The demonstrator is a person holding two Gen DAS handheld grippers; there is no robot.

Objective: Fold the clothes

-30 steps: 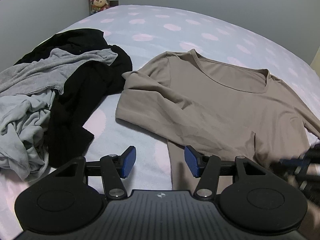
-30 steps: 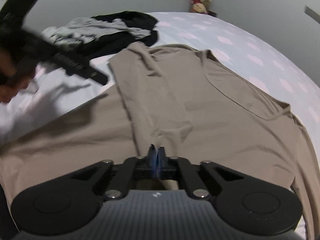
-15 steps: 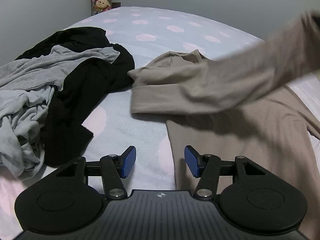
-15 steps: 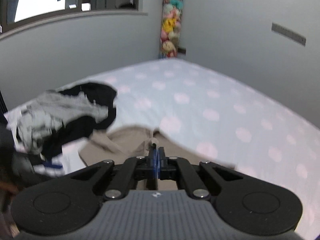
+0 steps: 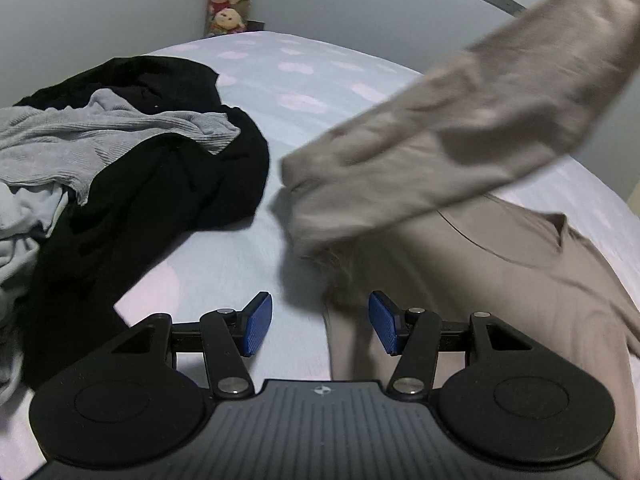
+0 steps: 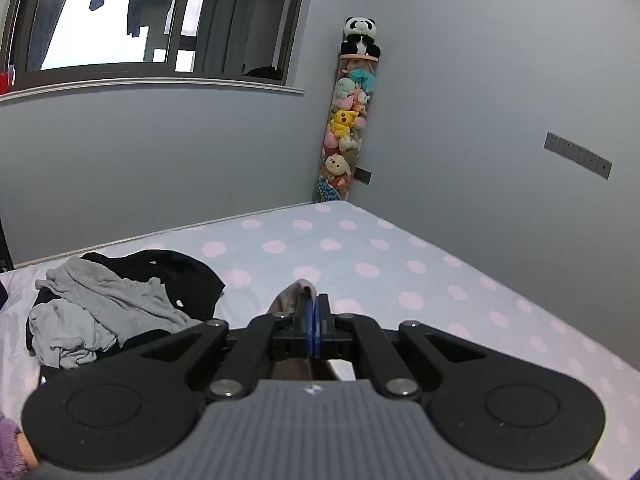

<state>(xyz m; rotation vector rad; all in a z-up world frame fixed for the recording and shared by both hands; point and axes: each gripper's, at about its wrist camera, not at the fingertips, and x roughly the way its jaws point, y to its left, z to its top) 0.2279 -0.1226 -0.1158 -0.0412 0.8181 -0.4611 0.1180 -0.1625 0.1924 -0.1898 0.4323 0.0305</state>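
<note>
The right gripper (image 6: 313, 312) is pinched tight on a fold of the beige long-sleeve top (image 5: 500, 280), with a tuft of fabric (image 6: 294, 294) poking up past the blue pads at the centre of the right wrist view. In the left wrist view the lifted sleeve (image 5: 460, 128) sweeps blurred from the upper right down to mid-frame, while the top's body lies flat on the polka-dot bed sheet (image 5: 320, 80) at lower right, neckline showing. The left gripper (image 5: 320, 322) hovers at bottom centre, jaws spread wide and empty, its right pad over the top's edge. A heap of black and grey clothes (image 5: 120, 152) sits at the left. Plush toys (image 6: 348, 120) stack up the far corner beside a window (image 6: 140, 16).
</note>
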